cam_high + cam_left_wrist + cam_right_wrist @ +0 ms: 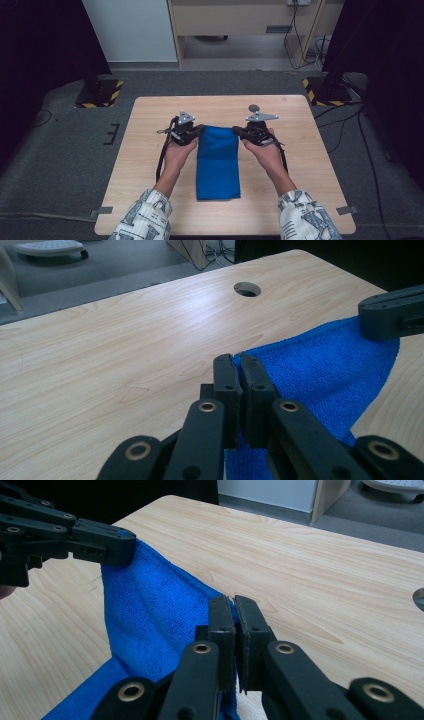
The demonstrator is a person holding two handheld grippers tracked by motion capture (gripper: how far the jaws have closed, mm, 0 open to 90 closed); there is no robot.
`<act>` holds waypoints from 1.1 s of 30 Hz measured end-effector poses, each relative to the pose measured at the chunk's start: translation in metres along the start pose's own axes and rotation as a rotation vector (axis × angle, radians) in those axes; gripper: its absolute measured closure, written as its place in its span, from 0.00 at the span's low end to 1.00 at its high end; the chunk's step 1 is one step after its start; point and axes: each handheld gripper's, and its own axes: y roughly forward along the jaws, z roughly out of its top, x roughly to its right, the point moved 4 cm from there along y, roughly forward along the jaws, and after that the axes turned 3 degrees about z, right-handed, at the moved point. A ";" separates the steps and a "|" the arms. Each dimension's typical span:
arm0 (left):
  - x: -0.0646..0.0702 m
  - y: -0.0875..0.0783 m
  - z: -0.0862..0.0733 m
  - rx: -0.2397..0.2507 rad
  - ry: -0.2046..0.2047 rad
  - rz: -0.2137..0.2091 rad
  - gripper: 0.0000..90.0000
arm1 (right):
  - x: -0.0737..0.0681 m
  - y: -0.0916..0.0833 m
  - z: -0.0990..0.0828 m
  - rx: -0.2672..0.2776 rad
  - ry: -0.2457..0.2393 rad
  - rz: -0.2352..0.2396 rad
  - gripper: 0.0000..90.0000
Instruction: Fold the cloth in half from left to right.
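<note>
My left tool (199, 131) and right tool (236, 131) clamp the blue cloth's (217, 165) 12 o'clock corners; soft, light, probably limp off the desk (150, 165).

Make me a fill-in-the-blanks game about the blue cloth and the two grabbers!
1. The cloth is the colour ____.
2. The left gripper and the right gripper each pinch a far ____ of the cloth.
3. Both grippers' fingers are ____ on the cloth.
4. The cloth lies on a ____ table.

Missing words: blue; corner; shut; wooden
</note>
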 end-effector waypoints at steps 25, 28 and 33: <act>0.013 -0.025 -0.019 0.005 0.028 -0.050 0.97 | -0.018 -0.016 -0.020 0.007 -0.012 0.057 0.97; 0.013 -0.027 -0.023 0.005 0.021 -0.059 0.97 | -0.020 -0.017 -0.024 0.003 -0.014 0.067 0.97; 0.016 -0.029 -0.031 0.005 0.013 -0.064 0.96 | -0.023 -0.017 -0.031 -0.003 -0.012 0.075 0.97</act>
